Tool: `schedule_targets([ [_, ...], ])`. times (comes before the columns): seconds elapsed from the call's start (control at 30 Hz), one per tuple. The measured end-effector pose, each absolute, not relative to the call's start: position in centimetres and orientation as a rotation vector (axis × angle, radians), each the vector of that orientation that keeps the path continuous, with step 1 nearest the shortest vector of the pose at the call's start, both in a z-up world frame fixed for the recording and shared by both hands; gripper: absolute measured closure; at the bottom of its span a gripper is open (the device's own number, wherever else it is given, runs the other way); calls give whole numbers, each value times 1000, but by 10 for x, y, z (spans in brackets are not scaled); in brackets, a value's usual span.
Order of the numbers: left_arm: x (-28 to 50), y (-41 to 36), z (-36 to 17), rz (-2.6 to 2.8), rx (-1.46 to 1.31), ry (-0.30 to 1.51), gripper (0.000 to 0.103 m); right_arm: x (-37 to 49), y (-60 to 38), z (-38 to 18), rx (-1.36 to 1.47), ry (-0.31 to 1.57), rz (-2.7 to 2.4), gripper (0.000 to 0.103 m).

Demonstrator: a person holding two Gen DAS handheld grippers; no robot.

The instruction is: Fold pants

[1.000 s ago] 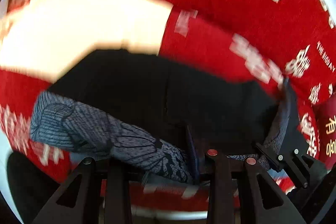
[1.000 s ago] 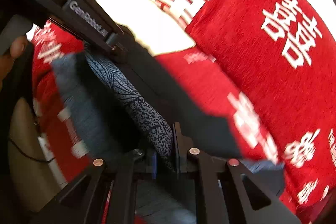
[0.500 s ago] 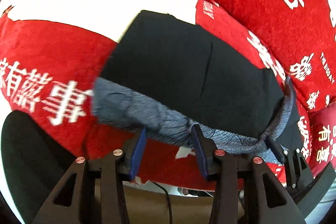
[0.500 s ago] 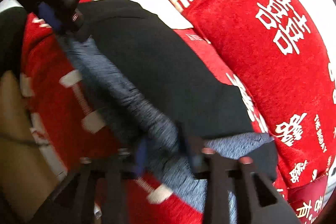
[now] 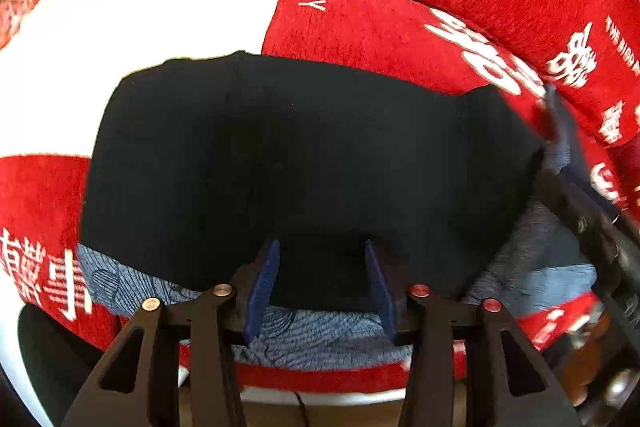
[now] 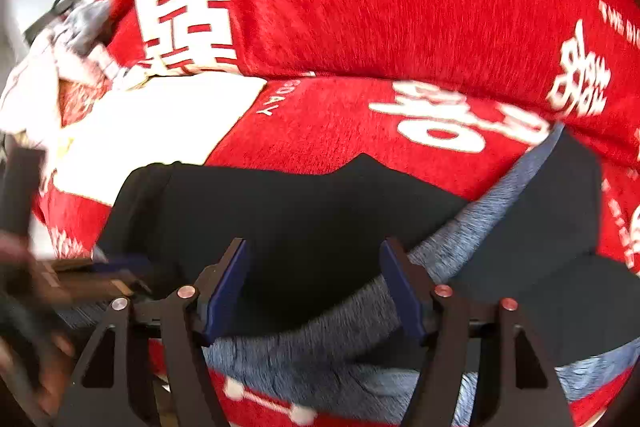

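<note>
**Item: pants**, dark navy with a blue-grey patterned lining. They lie as a flat, roughly rectangular dark panel on the red bedcover, straight ahead of both sets of fingers. The patterned lining shows along the near edge, under and just behind the left fingers, and as a strip running off past the right fingers.

**Item: left gripper**. Fingers apart, nothing between them. The tips hang over the near edge of the dark panel. Whether they touch the cloth cannot be told.

**Item: right gripper**. Fingers wide apart, empty, over the near edge of the same panel, with the lining strip passing under its right-hand finger.

**Item: bedcover**. Red plush with large white characters and a white block beyond the panel's far left corner.

**Step in hand, as judged:** a fold appears to have just been laid and let go; the next pinch is not yet made.

**Handling notes:**
- The near hem is uneven, with lining showing beyond the dark layer. Square it before folding further.
- Pinch both layers together at the edge, one gripper toward each end, so the lining does not slip out.
- The plush cover probably grips cloth. Lift rather than drag.
- Carry both corners over at equal pace to keep the crease straight.
</note>
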State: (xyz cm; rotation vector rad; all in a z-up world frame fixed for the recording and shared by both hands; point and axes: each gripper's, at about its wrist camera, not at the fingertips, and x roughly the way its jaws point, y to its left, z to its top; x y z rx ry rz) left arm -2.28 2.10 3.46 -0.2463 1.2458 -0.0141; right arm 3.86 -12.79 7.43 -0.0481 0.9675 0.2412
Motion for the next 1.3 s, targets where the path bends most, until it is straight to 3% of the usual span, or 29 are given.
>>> schedule_targets([
  [0.07, -29, 10, 34, -55, -183, 1252, 21, 46, -127, 63, -127, 1004, 120, 32],
  [0.17, -52, 10, 18, -41, -112, 1280, 10, 34, -150, 43, -110, 1069, 21, 32],
  [0.37, -67, 19, 28, -43, -100, 1299, 10, 6, -207, 56, 79, 1035, -25, 30],
  [0.53, -49, 6, 63, -80, -102, 1210, 10, 56, -250, 82, 147, 982, -224, 15],
  [0.67, -31, -1, 43, -75, -121, 1290, 10, 124, -268, 69, 219, 1131, -331, 14],
  [0.7, -29, -4, 34, -53, -98, 1316, 3, 136, -271, 61, 226, 1169, -345, 14],
  [0.77, -32, -10, 30, -30, -41, 1288, 0, 154, -275, 42, 220, 1251, -359, 14],
  [0.83, -35, -10, 31, -35, -36, 1284, 0, 161, -280, 23, 187, 1294, -357, 22],
  [0.9, -36, -4, 32, -47, -56, 1292, 0, 153, -288, 30, 168, 1245, -343, 76],
  [0.93, -37, -2, 32, -52, -58, 1294, 0, 146, -293, 35, 230, 1234, -292, 92],
  [0.97, -39, -2, 33, -55, -53, 1293, 0, 134, -299, 42, 281, 1214, -277, 96],
  [1.17, -37, -14, 40, -108, -55, 1275, 0, 10, -341, 93, 386, 960, -327, 96],
  [1.3, -48, -31, 55, -191, -13, 1218, 0, -76, -370, 80, 467, 909, -352, 96],
])
